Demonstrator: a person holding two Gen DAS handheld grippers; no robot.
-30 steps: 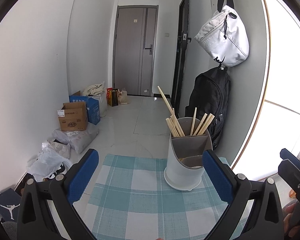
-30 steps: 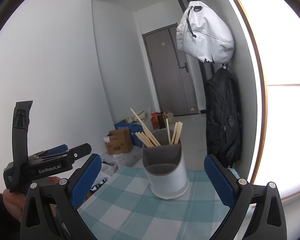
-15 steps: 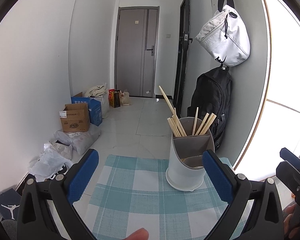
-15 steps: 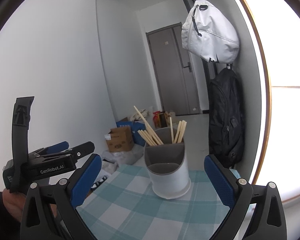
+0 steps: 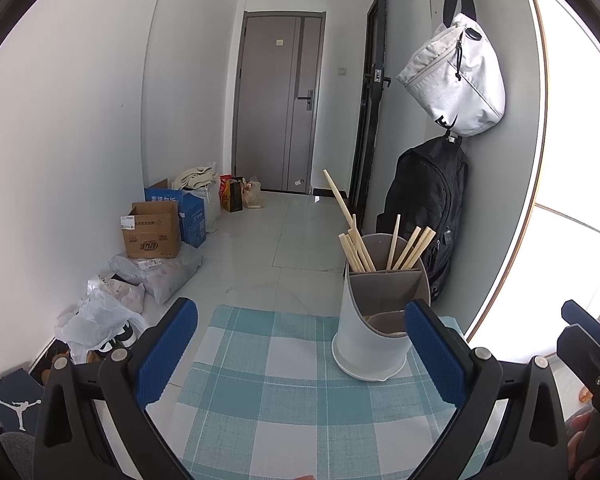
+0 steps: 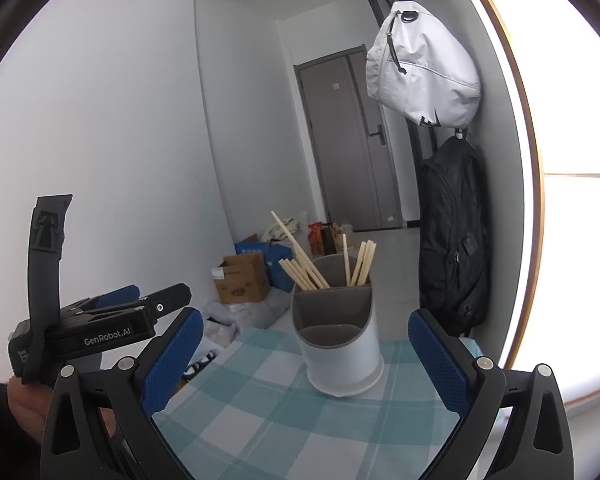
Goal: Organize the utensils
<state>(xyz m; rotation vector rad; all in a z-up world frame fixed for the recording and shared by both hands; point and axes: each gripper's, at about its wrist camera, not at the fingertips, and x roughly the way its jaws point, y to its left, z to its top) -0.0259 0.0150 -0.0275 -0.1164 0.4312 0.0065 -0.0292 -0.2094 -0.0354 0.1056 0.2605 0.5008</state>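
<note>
A white utensil holder [image 5: 370, 336] with grey inner dividers stands on a teal checked cloth [image 5: 284, 392]. Several wooden chopsticks [image 5: 358, 244] stand in its back compartments. The holder also shows in the right wrist view [image 6: 340, 348], with the chopsticks [image 6: 312, 268] in it. My left gripper [image 5: 300, 360] is open and empty, just short of the holder, whose right side sits behind its right finger. My right gripper [image 6: 304, 360] is open and empty, with the holder between and beyond its fingers. The left gripper's body [image 6: 100, 320] shows at the left of the right wrist view.
The table's far edge drops to a white tiled floor. Cardboard boxes [image 5: 152, 232] and plastic bags [image 5: 100, 320] lie along the left wall. A black backpack [image 5: 428, 208] and a white bag [image 5: 456, 80] hang on the right wall behind the holder. A grey door [image 5: 278, 100] is far back.
Both views have shifted slightly; the holder sits a little further right and higher in frame. Both grippers stay open and empty.
</note>
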